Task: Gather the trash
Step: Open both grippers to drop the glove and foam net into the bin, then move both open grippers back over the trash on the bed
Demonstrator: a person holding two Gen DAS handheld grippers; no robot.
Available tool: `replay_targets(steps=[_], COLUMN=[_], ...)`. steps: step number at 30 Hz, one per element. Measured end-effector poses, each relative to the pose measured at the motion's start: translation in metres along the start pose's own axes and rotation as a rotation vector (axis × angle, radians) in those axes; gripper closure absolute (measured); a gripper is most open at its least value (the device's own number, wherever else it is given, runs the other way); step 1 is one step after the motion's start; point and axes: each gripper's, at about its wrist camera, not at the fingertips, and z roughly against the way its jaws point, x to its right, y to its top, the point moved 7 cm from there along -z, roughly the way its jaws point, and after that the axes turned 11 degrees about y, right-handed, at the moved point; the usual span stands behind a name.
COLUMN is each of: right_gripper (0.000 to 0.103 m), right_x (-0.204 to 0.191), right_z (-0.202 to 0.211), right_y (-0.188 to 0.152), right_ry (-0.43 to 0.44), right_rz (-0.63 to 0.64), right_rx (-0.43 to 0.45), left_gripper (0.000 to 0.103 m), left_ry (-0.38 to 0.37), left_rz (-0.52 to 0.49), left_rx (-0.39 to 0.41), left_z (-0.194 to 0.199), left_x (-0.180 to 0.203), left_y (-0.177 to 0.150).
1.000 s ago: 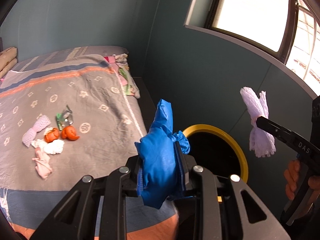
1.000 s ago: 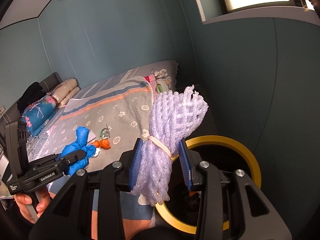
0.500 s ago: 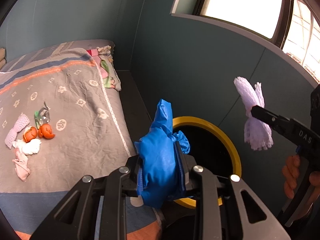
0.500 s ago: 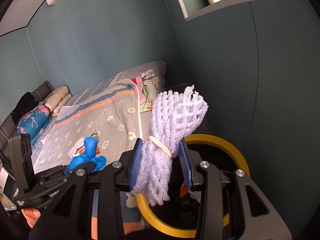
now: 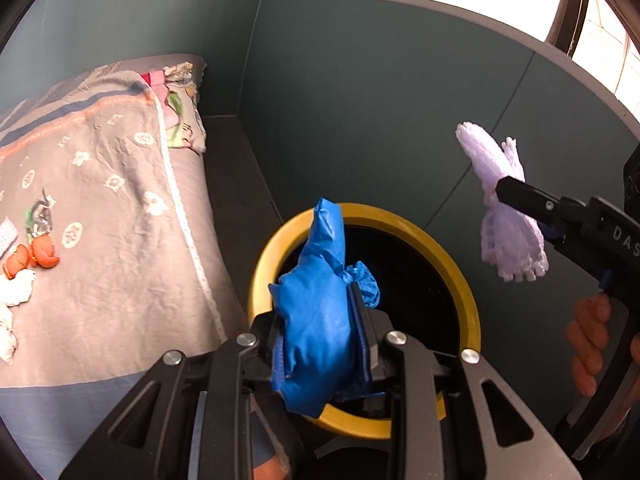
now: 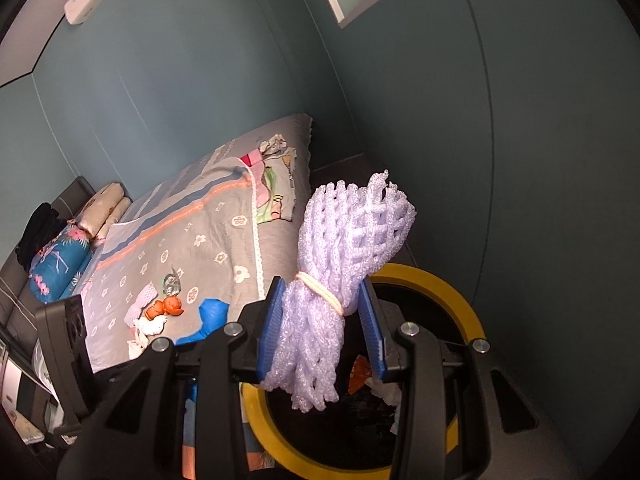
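Above the yellow-rimmed bin (image 5: 464, 280), the left gripper (image 5: 320, 344) clamps a crumpled, glossy blue glove (image 5: 320, 320) and the right gripper (image 6: 322, 332) pinches a soft lilac foam net bundle (image 6: 340, 272), banded at its waist; both loads hang over the dark round mouth, so the drop-off step is in hand and next calls for parting the jaws. Beyond the bin, orange peel (image 5: 42, 252) and white tissue (image 5: 16, 292) lie uncollected on the grey patterned bedspread (image 5: 120, 240)

Both grippers have swung from the bed (image 5: 100, 200) toward the yellow-rimmed bin (image 5: 464, 276), which now sits larger and nearer beneath them.
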Motion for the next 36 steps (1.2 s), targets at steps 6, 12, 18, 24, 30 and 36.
replay_targets(steps=[6,12,18,24,30,36], right_gripper=[0.065,0.060,0.051,0.048,0.046,0.042], right_x=[0.015,0.026,0.026,0.018,0.003,-0.021], right_z=[-0.009,-0.014,-0.016,-0.014,-0.014,-0.018], right_y=[-0.003,-0.007,-0.008,-0.005,-0.003,0.001], right_ry=[-0.006,0.016,0.016,0.013,0.031,0.059], right_rz=[-0.045,-0.093,-0.112,-0.103,-0.069,-0.019], right_rx=[-0.013,-0.012,-0.007,-0.003,-0.007,-0.019], left_gripper=[0.078,0.057,0.040,0.035,0.026,0.021], left_ry=[-0.033,-0.048,-0.039,-0.012,0.042,0.093], left_rz=[0.004,0.004,0.042,0.085,0.129,0.175], left_rx=[-0.046,-0.040,-0.032,-0.017,0.016,0.059], left_z=[-0.022,-0.024,-0.019,-0.010,0.004,0.026], left_x=[0.014,0.018,0.005,-0.019,-0.055,-0.093], left_y=[-0.005,-0.009,-0.009,-0.005,-0.001,0.000])
